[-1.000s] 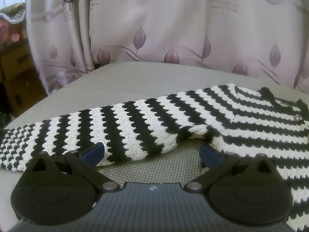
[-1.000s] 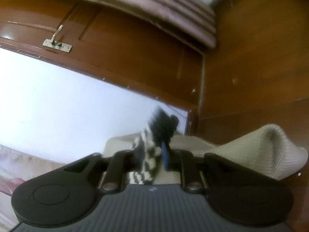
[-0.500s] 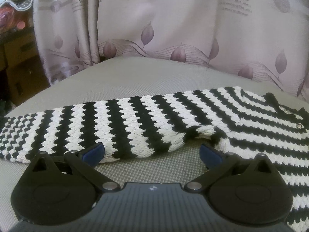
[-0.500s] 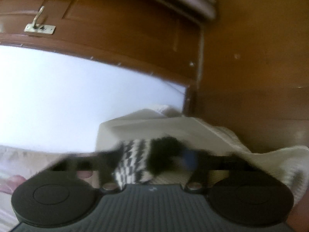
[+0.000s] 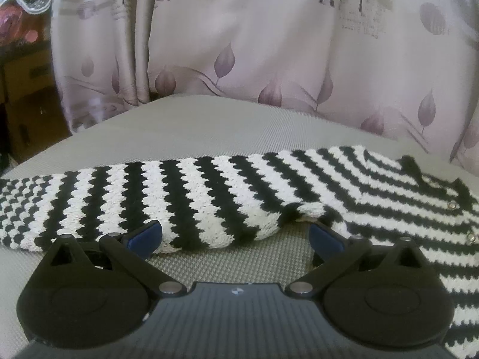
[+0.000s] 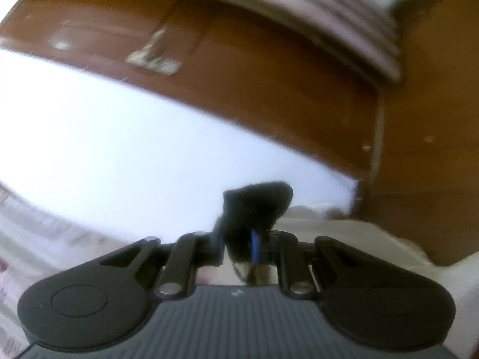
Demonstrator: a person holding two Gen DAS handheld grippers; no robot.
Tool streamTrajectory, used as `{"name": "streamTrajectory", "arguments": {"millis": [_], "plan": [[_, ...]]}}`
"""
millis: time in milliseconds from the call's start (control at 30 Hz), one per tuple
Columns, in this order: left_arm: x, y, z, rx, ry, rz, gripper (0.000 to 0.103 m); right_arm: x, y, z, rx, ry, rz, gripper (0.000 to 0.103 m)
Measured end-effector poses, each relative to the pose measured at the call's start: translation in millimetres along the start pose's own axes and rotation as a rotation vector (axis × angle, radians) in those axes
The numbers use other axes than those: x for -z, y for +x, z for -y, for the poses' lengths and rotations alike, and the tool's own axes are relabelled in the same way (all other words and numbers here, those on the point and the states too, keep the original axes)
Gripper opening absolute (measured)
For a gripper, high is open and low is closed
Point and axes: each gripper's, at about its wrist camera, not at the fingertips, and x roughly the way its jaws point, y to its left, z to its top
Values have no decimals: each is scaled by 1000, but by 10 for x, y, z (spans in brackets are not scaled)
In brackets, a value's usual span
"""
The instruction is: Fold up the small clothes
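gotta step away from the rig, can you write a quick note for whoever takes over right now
Left gripper: open, low over the grey pad, nothing between its fingers; the striped sweater's sleeve lies flat just ahead.
Right gripper: jaws have just been closing and are now shut on a dark edge of the sweater, raised off the surface; view is blurred.
Done: one grip taken; the sleeve seen by the left camera is not yet folded.
Left: probably carry the held part across, then fold the sleeve.
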Motion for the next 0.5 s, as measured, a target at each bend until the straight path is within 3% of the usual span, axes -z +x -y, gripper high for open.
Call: {"name": "streamTrajectory", "arguments": {"millis": [133,300,500], "plan": [[-2,-8,-88,27,-56,1,103,243,170,-625,-92,-60,-49,16],[3,17,-253,70,-163,-6,103,783,488,-1348,-193,-106,-130,16],[8,-9,-272,84,-178,2,103,1781,966,-2069,-290,-147,-282,16]]}}
